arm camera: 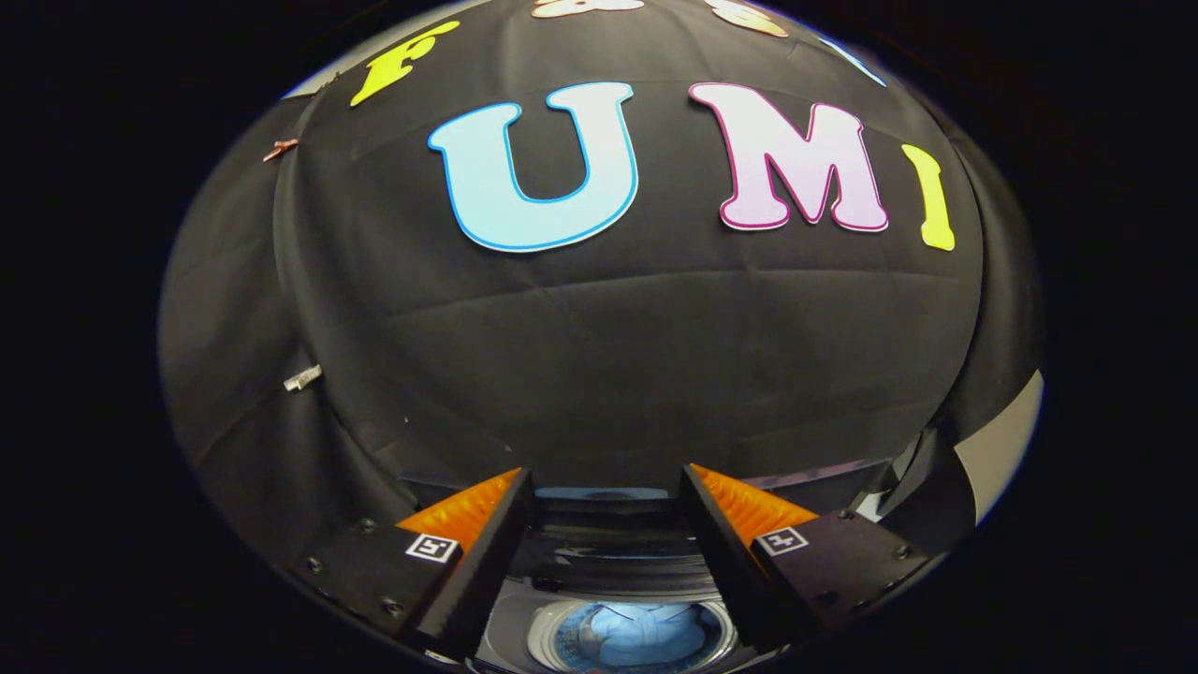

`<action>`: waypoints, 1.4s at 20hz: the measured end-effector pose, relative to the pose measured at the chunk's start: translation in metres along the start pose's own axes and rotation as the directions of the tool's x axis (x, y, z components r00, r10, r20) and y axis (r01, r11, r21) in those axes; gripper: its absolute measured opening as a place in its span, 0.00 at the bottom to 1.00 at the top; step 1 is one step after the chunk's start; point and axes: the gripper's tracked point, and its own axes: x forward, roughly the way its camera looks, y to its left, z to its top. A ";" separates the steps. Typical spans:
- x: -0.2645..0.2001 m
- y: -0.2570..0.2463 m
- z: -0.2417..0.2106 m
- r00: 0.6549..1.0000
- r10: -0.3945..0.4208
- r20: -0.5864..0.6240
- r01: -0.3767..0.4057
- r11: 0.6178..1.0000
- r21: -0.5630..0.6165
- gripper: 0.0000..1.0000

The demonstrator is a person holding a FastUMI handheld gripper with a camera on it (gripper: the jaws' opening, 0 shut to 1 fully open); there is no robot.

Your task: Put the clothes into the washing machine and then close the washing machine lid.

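Note:
My gripper [606,482] is open, its two fingers spread wide with nothing between them. Below and between the fingers I see the top of the washing machine [513,625], with its round drum opening. Light blue clothes [646,635] lie inside the drum. The raised lid [608,534] stands at the back of the opening, just ahead of the fingers, dark and partly see-through. The gripper is held above the machine and apart from it. The machine's front is hidden under the fingers.
The black cloth wall [636,356] rises close behind the machine. A pale surface [1006,440] shows to the right past the cloth's edge. A small clip [301,378] hangs on the cloth to the left.

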 end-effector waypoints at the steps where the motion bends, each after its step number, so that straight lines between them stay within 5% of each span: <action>1: 0.002 -0.004 0.002 1.000 -0.015 -0.001 0.015 1.000 -0.021 0.99; 17: 0.007 -0.002 -0.017 0.998 -0.036 -0.047 0.033 0.998 -0.061 1.00; 28: -0.059 0.005 -0.054 1.000 0.000 0.002 0.000 0.997 -0.077 1.00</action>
